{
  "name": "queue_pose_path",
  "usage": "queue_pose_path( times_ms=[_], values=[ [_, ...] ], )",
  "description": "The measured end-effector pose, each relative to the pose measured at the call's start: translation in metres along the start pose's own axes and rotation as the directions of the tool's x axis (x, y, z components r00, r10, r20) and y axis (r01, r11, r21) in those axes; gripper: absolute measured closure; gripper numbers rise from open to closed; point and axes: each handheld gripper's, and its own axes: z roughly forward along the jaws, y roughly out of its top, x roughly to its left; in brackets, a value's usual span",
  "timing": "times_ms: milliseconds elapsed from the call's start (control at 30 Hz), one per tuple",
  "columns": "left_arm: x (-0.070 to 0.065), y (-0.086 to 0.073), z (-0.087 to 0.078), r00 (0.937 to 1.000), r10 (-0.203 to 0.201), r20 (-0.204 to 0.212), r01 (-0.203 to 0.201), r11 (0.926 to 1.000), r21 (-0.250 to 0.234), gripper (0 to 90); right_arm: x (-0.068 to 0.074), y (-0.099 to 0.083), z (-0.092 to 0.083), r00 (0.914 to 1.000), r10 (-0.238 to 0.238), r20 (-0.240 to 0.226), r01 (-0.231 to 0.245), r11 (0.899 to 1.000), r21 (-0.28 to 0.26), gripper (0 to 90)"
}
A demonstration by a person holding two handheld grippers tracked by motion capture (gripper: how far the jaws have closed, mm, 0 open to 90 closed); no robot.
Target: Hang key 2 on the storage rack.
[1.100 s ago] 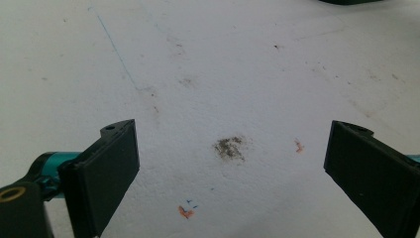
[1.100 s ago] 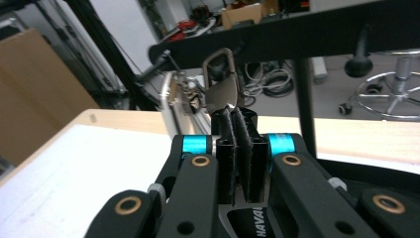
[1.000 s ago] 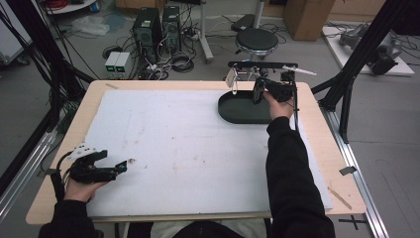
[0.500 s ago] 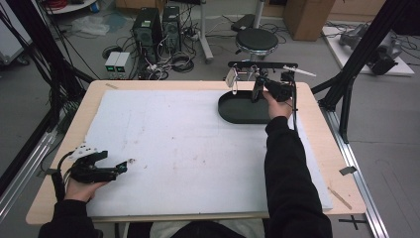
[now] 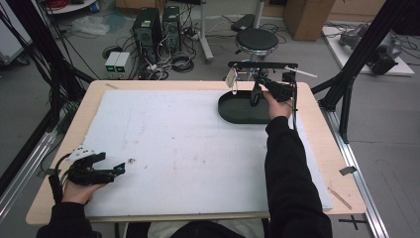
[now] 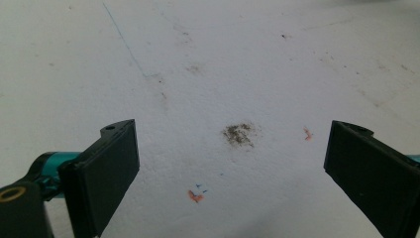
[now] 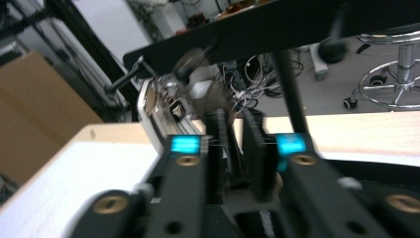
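A black rack (image 5: 262, 65) stands at the table's back right, over a black oval tray (image 5: 237, 116). A dark utensil (image 5: 254, 95) and a pale one (image 5: 232, 79) hang from it. My right gripper (image 5: 261, 85) is up at the rack by the dark utensil. In the right gripper view its jaws (image 7: 234, 144) have just been opening and stand a narrow gap apart, with a dark slim thing low between them, blurred. A shiny metal utensil (image 7: 158, 106) hangs to their left under the bar (image 7: 277, 25). My left gripper (image 5: 119, 168) rests at the front left, open and holding nothing (image 6: 233, 163).
A white sheet (image 5: 188, 144) covers most of the wooden table (image 5: 332, 163). Black frame struts (image 5: 346, 94) rise by the right edge. A stool (image 5: 256, 39) and computer boxes (image 5: 158, 25) stand on the floor behind the table.
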Motion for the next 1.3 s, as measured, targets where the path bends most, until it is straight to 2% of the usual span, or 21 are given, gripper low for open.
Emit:
queue_pose_path(
  times_ms=[67, 167, 200, 267, 333, 400, 467, 533, 667, 833, 900, 1033, 1300],
  values=[
    [0.0, 0.0, -0.001, 1.0, -0.001, -0.003, 0.001, 1.0, -0.002, 7.3, 0.0, 0.001, -0.002, 1.0, -0.004, 0.008, 0.004, 1.0, 0.001, 69.8],
    [-0.001, 0.0, -0.001, 1.0, -0.001, -0.006, 0.001, 1.0, -0.002, 7.3, 0.003, 0.003, -0.007, 0.9985, -0.039, 0.039, 0.038, 0.999, 0.019, 55.5],
    [-0.001, 0.0, -0.001, 1.0, 0.0, -0.006, 0.0, 1.0, -0.001, 7.3, 0.005, 0.004, -0.009, 0.9971, -0.06, 0.045, 0.059, 0.998, 0.035, 45.7],
    [-0.002, 0.0, -0.001, 1.0, 0.0, -0.005, 0.0, 1.0, 0.002, 7.3, 0.008, 0.005, -0.012, 0.9946, -0.088, 0.055, 0.085, 0.994, 0.064, 34.5],
    [-0.002, 0.0, 0.0, 1.0, -0.002, -0.005, 0.002, 1.0, 0.0, 7.3, 0.011, 0.005, -0.015, 0.9902, -0.123, 0.065, 0.117, 0.989, 0.095, 19.4],
    [-0.002, 0.001, 0.0, 1.0, 0.0, -0.006, 0.0, 1.0, 0.001, 7.3, 0.014, 0.004, -0.018, 0.9872, -0.149, 0.058, 0.142, 0.983, 0.113, 11.2],
    [-0.002, 0.001, 0.0, 1.0, 0.001, -0.007, -0.001, 1.0, 0.002, 7.3, 0.018, 0.003, -0.023, 0.9826, -0.181, 0.043, 0.174, 0.977, 0.12, 10.1],
    [-0.002, 0.001, 0.001, 1.0, 0.001, -0.005, -0.001, 1.0, 0.002, 7.3, 0.022, 0.0, -0.026, 0.9776, -0.207, 0.04, 0.2, 0.971, 0.134, 0.7],
    [-0.002, 0.002, 0.002, 1.0, 0.004, -0.002, -0.004, 1.0, 0.002, 7.3, 0.028, -0.008, -0.031, 0.9619, -0.269, 0.052, 0.256, 0.951, 0.173, 0.6],
    [-0.002, 0.002, 0.002, 1.0, 0.005, -0.004, -0.005, 1.0, 0.003, 7.3, 0.03, -0.015, -0.037, 0.9532, -0.3, 0.042, 0.285, 0.936, 0.208, 0.6],
    [-0.002, 0.002, 0.002, 1.0, 0.006, -0.006, -0.006, 1.0, 0.004, 7.3, 0.031, -0.018, -0.041, 0.9548, -0.296, 0.031, 0.283, 0.935, 0.212, 0.6],
    [-0.002, 0.002, 0.002, 1.0, 0.008, -0.004, -0.008, 1.0, 0.003, 7.3, 0.031, -0.024, -0.047, 0.9508, -0.309, 0.014, 0.299, 0.928, 0.222, 0.7],
    [-0.004, 0.003, 0.0, 0.9999, 0.012, -0.007, -0.012, 0.9999, 0.0, 7.3, 0.027, -0.036, -0.058, 0.9517, -0.307, 0.011, 0.295, 0.926, 0.236, 0.7]
  ],
)
